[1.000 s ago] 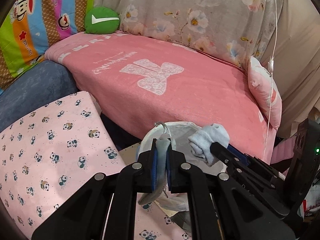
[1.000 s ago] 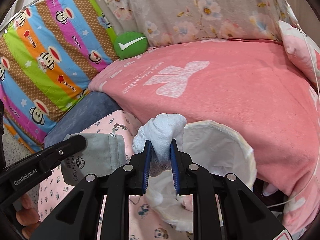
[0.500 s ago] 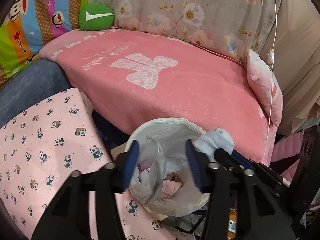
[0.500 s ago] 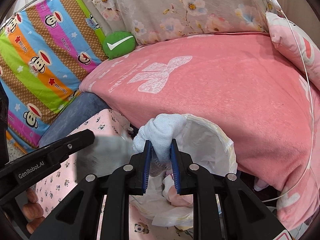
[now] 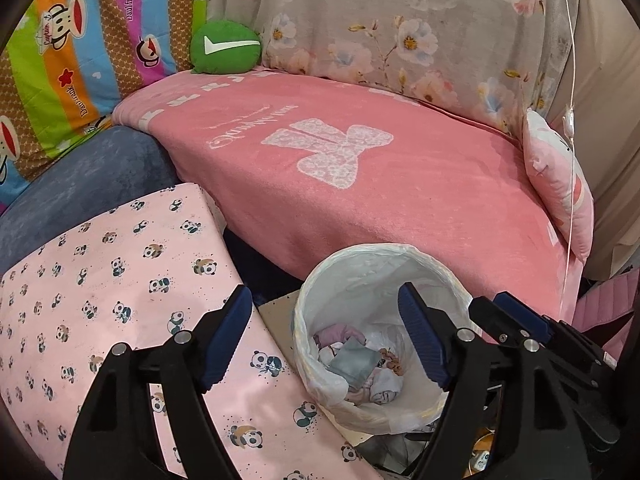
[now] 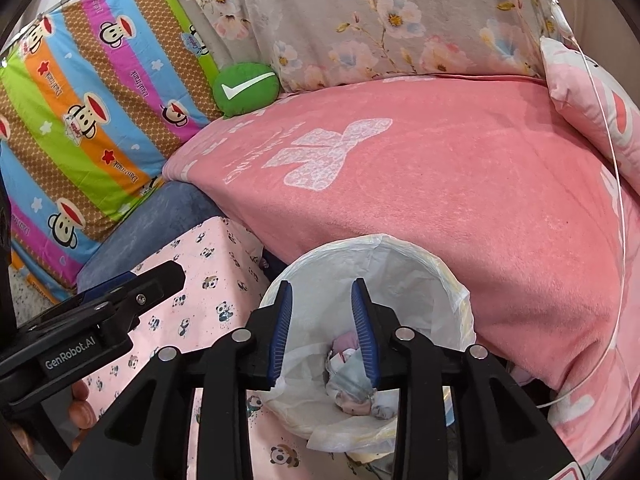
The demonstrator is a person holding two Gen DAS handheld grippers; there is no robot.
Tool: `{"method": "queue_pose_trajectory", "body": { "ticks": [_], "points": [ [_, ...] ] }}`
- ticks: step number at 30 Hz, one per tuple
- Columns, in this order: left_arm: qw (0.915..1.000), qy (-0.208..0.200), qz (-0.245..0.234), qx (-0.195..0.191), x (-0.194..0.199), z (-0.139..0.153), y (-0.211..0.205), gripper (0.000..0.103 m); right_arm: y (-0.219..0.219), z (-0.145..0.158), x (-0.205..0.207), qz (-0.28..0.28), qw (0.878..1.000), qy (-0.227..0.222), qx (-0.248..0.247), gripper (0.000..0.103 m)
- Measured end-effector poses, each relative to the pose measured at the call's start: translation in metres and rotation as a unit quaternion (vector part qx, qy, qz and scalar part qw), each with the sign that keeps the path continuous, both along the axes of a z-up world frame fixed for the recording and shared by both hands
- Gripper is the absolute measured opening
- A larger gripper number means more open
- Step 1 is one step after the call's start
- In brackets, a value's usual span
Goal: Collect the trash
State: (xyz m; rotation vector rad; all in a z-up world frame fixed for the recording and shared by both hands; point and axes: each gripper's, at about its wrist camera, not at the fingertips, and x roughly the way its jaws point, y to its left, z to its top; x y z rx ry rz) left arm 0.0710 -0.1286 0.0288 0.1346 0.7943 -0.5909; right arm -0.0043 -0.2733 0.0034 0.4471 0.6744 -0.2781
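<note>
A small waste bin with a white liner [image 5: 380, 250] [image 6: 442, 270] stands on the floor between the panda-print box and the pink sofa. Inside it lie a grey cloth pouch [image 5: 354, 362] [image 6: 350, 382], a pale blue sock [image 5: 384, 392] and pinkish scraps. Over the bin's left rim my left gripper [image 5: 324, 294] is open wide, its jaws still opening with nothing between them. My right gripper [image 6: 322, 284] hangs over the bin mouth, jaws opening and empty. Each gripper also shows at the side of the other's view: the right gripper [image 5: 504, 310], the left gripper [image 6: 160, 276].
A pink panda-print box [image 5: 100, 300] sits left of the bin. Behind it is a sofa under a pink blanket [image 5: 360, 184], with a green round cushion [image 5: 225, 52] and a pink pillow [image 5: 560, 188]. A white cord [image 5: 571, 128] hangs at the right. A person's fingers [image 6: 80, 410] hold the left gripper.
My left gripper let go of the grey pouch and my right gripper let go of the pale blue sock. Both now lie in the bin, and both pairs of jaws have spread.
</note>
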Motion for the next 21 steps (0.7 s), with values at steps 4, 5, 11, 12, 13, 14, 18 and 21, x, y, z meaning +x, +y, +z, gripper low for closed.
{"method": "queue_pose_trajectory", "body": {
  "ticks": [4, 5, 11, 12, 13, 14, 18, 21],
  "points": [
    [0.9999, -0.005, 0.010, 0.003, -0.001, 0.000, 0.007, 0.072, 0.010, 0.005, 0.000, 0.010, 1.000, 0.009, -0.025, 0.034],
    [0.9999, -0.006, 0.013, 0.005, -0.001, 0.000, 0.008, 0.073, 0.013, 0.008, -0.001, 0.015, 0.999, 0.012, -0.037, 0.035],
    [0.9994, -0.013, 0.032, 0.011, -0.005, 0.000, 0.022, 0.078, 0.025, 0.011, -0.006, 0.025, 0.998, 0.013, -0.057, 0.049],
    [0.9992, -0.012, 0.036, 0.012, -0.005, -0.001, 0.024, 0.080, 0.028, 0.011, -0.008, 0.028, 0.998, 0.016, -0.060, 0.050],
    [0.9990, -0.013, 0.040, 0.014, -0.006, -0.002, 0.026, 0.082, 0.028, 0.011, -0.008, 0.029, 0.998, 0.016, -0.060, 0.053],
    [0.9987, -0.018, 0.046, 0.017, -0.008, -0.002, 0.028, 0.086, 0.030, 0.012, -0.008, 0.031, 0.997, 0.017, -0.061, 0.056],
    [0.9972, -0.033, 0.058, 0.034, -0.013, -0.006, 0.034, 0.091, 0.040, 0.014, -0.012, 0.032, 0.997, 0.024, -0.073, 0.065],
    [0.9965, -0.034, 0.064, 0.041, -0.016, -0.009, 0.038, 0.091, 0.047, 0.013, -0.013, 0.033, 0.996, 0.032, -0.081, 0.071]
  ]
}}
